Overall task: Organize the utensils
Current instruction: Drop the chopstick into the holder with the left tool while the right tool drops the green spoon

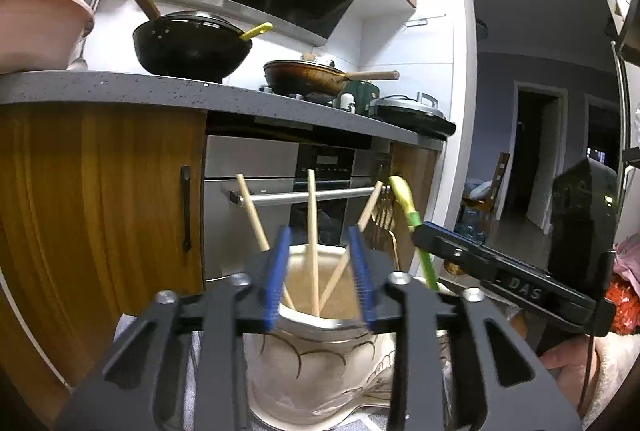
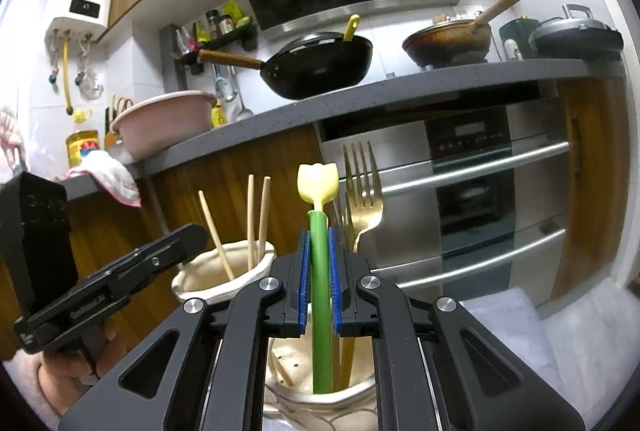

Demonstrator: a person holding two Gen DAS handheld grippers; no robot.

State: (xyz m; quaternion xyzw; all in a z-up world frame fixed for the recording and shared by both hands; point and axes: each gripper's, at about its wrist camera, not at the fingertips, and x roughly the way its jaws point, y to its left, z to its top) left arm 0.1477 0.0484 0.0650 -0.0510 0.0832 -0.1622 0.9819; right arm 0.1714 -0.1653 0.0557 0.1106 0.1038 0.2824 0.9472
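Three chopsticks [image 1: 312, 231] already stand in one cream holder [image 1: 316, 363] beneath the spread, empty left gripper [image 1: 320, 271], while the right gripper [image 2: 319, 283] pinches a green tulip-topped utensil [image 2: 320, 271] partly lowered into the other holder [image 2: 320, 397] beside gold forks [image 2: 362, 187].

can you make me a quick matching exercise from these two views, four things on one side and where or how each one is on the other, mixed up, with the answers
Things
1. green tulip-handled utensil
2. wooden chopsticks
3. gold fork
4. black wok

States
A. up on the grey countertop
B. clamped between the right tongs
C. standing loose in the cream pot under the open left tongs
D. tines up in the pot just behind the right tongs

Pairs: 1-B, 2-C, 3-D, 4-A
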